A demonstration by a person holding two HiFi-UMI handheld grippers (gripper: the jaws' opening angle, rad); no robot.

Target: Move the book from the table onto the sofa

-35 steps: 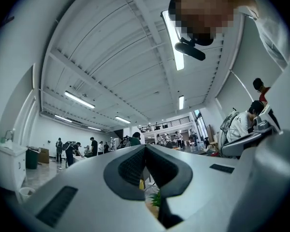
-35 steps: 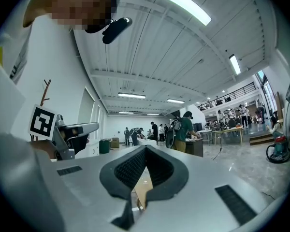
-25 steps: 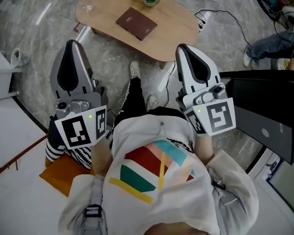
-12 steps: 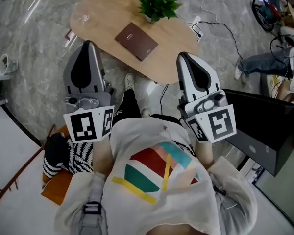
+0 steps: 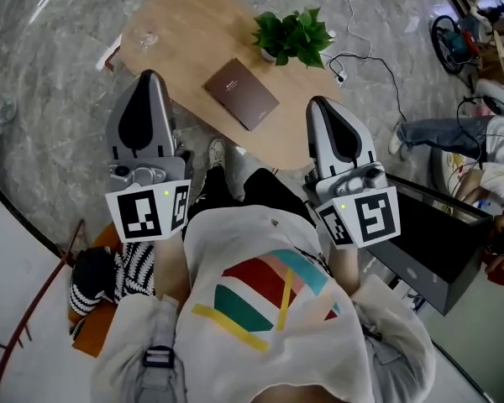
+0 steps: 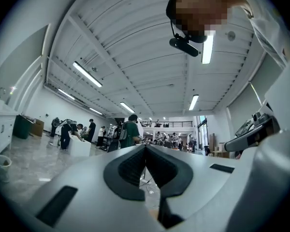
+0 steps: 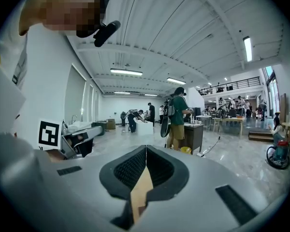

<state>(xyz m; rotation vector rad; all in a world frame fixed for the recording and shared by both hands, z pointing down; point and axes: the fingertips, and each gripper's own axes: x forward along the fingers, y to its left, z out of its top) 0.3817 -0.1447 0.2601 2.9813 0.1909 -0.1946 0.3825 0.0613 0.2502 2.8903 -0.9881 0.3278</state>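
Observation:
In the head view a brown book (image 5: pixel 242 93) lies flat in the middle of a light wooden oval table (image 5: pixel 185 19). My left gripper (image 5: pixel 149 77) hangs over the table's near left edge, left of the book and apart from it, jaws together and empty. My right gripper (image 5: pixel 322 106) is at the table's near right edge, right of the book, also shut with nothing in it. In the left gripper view the left gripper (image 6: pixel 146 147) points level into a large hall. In the right gripper view the right gripper (image 7: pixel 146 149) shows closed tips, with table wood visible below them.
A potted green plant (image 5: pixel 294 35) stands behind the book and a clear glass (image 5: pixel 145 39) sits at the table's far left. Cables (image 5: pixel 378 57) trail across the marble floor. A black case (image 5: pixel 437 242) is at the right, and a striped cloth on an orange cushion (image 5: pixel 101 271) at the lower left.
The table and book have slid lower and nearer in the head view. Both grippers have moved forward from over the floor to the table's near edge, still shut.

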